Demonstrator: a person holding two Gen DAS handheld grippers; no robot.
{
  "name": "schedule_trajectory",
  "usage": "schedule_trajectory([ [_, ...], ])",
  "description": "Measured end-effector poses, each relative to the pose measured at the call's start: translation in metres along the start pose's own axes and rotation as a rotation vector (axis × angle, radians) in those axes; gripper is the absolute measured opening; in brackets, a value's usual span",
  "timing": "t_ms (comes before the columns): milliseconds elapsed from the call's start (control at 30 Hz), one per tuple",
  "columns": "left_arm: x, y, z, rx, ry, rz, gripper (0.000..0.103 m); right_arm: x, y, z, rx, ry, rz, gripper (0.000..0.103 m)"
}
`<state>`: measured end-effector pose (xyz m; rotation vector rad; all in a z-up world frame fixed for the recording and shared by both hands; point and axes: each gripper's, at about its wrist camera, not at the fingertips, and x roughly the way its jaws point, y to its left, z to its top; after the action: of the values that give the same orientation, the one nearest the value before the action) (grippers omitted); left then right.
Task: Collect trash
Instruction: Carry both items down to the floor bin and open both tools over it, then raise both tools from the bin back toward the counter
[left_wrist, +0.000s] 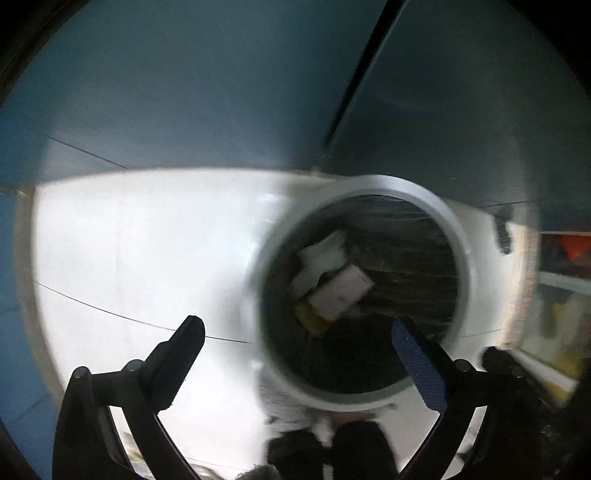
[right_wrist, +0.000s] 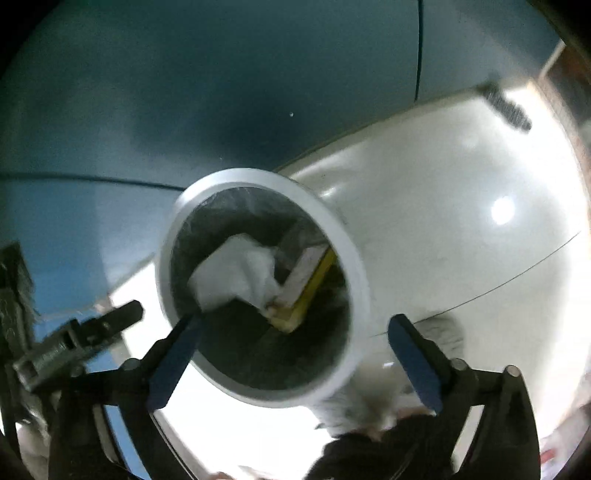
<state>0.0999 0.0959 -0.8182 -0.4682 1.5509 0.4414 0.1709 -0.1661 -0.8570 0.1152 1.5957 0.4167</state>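
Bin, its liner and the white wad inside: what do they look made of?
Bin: looks like smooth matte plastic or painted metal, judging by the even pale grey rim; blur leaves it open. Liner: probably thin dark plastic film, wrinkled against the inner wall. White wad: likely soft paper or tissue, crumpled with dull folds. The flat box beside it looks like cardboard.
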Motion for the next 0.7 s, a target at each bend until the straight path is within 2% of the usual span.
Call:
schedule_trajectory([
  [133, -0.032, 0.006, -0.017, 0.018, -0.081, 0.099, 0.103, -0.017, 0.016, -0.010, -0.111, -0.027, -0.153, 0.103],
  [267, -0.063, 0.014, -0.038, 0.009, -0.081, 0.128, 0.103, -0.039, 0.032, -0.014, -0.174, -0.019, -0.240, 0.103],
  [467, -0.130, 0.019, -0.065, 0.035, -0.081, 0.142, 0.103, -0.089, 0.060, -0.030, -0.207, -0.002, -0.270, 0.103],
  [567, -0.180, 0.021, -0.080, 0.037, -0.094, 0.127, 0.103, -0.128, 0.075, -0.042, -0.222, -0.002, -0.269, 0.103],
  [700, -0.245, 0.018, -0.094, 0.043, -0.133, 0.124, 0.103, -0.203, 0.104, -0.060, -0.259, -0.024, -0.262, 0.103],
])
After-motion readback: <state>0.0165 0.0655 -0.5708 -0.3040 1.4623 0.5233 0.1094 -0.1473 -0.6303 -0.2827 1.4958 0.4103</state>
